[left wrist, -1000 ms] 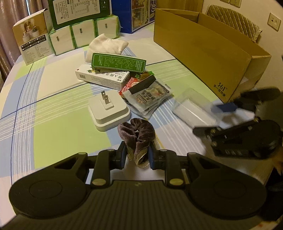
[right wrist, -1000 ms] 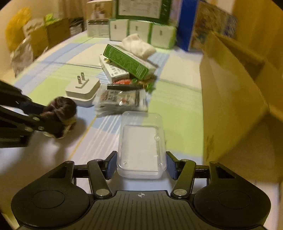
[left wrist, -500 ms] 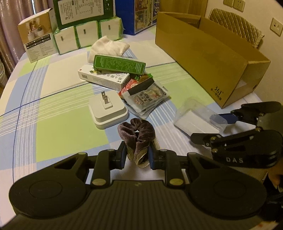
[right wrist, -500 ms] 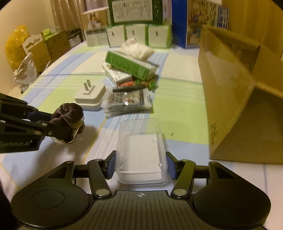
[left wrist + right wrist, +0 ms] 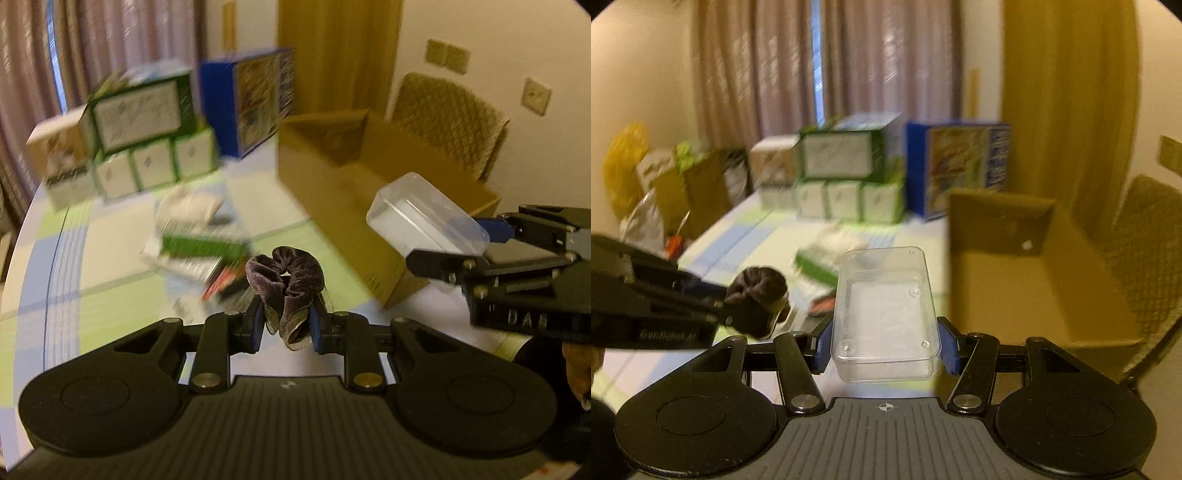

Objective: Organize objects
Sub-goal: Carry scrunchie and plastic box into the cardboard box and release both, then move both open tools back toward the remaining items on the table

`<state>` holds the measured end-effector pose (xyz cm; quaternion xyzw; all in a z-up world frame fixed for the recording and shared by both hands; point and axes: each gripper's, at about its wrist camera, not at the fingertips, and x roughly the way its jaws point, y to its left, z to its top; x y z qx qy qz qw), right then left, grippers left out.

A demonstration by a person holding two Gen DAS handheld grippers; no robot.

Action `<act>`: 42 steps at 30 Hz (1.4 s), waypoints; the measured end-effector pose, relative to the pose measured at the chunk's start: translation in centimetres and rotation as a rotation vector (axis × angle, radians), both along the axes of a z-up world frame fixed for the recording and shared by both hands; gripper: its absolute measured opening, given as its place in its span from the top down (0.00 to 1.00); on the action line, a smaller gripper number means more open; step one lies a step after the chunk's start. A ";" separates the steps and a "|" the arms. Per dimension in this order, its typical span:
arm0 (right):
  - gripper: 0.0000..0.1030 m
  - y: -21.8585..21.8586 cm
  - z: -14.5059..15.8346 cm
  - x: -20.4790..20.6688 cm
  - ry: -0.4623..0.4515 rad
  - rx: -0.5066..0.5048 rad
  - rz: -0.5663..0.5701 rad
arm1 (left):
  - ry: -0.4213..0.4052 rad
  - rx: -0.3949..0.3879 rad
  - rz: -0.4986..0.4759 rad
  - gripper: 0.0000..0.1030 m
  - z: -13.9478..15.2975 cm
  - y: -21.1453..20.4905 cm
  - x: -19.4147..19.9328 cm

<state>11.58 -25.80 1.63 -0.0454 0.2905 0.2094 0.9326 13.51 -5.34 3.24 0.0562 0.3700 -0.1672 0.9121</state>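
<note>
The clear plastic box [image 5: 884, 314] is up off the worktop [image 5: 122, 266], gripped across its width by the right gripper [image 5: 884, 349], whose blue fingers [image 5: 823, 350] press on its two long sides near the close end. Most of the box sticks out forward past the fingers, over the gap in front of the open cardboard carton [image 5: 1034, 266]. The dark velvet scrunchie [image 5: 286, 284] is also in the air, pinched low down by the left gripper [image 5: 286, 325] with its fingers [image 5: 257, 326] closed to a narrow gap; its ruffled loop stands free above them.

The likely trouble is with the box. Its walls look smooth and slightly flexible, and it is held by one end only, so a quick swing toward the carton could let it tip or slide out. Squeezing harder might bow the walls. The scrunchie is soft and held by a small fold, so it could slip free if shaken, though a fall would do it no harm. The two grippers are near each other, and one could knock the other on the way to the carton.

Farther back, blurred, lie a green packet [image 5: 203, 245] with other small packets around it, a white cloth [image 5: 188, 206], and stacked boxes [image 5: 147, 147].
</note>
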 end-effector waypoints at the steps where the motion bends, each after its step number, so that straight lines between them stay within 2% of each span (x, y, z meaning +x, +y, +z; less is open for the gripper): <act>1: 0.48 -1.0 0.7 0.5 -0.005 0.011 -0.024 | -0.011 0.000 -0.014 0.80 0.7 -0.9 0.5; 8: 0.48 -7.6 2.5 6.6 0.009 0.048 -0.170 | -0.056 -0.010 -0.106 0.80 3.0 -8.8 5.0; 16: 0.48 -12.2 1.0 11.0 0.057 0.053 -0.241 | -0.038 0.025 -0.171 0.79 0.9 -15.0 10.3; 18: 0.48 -13.0 0.4 11.7 0.068 0.058 -0.253 | -0.043 0.038 -0.189 0.73 0.1 -15.9 11.1; 20: 0.48 -13.6 -0.2 12.1 0.078 0.065 -0.267 | -0.071 0.065 -0.202 0.42 -0.6 -16.5 11.6; 22: 0.48 -14.2 -0.7 12.3 0.090 0.079 -0.278 | -0.079 0.080 -0.192 0.42 -0.9 -16.4 11.8; 27: 0.48 -14.0 -1.8 12.9 0.112 0.078 -0.265 | -0.076 0.056 -0.149 0.42 -0.4 -14.2 11.3; 31: 0.48 -13.6 -2.5 13.5 0.133 0.089 -0.247 | -0.087 0.058 -0.087 0.31 0.2 -11.7 9.9; 36: 0.48 -12.8 -3.4 14.6 0.150 0.113 -0.207 | -0.075 0.018 -0.021 0.30 0.4 -8.9 8.1; 39: 0.34 -13.0 -3.4 14.4 0.135 0.153 -0.216 | -0.079 0.023 0.002 0.29 0.5 -7.8 6.8; 42: 0.31 -13.2 -2.6 13.1 0.125 0.179 -0.216 | -0.096 0.033 0.032 0.27 0.7 -6.5 5.2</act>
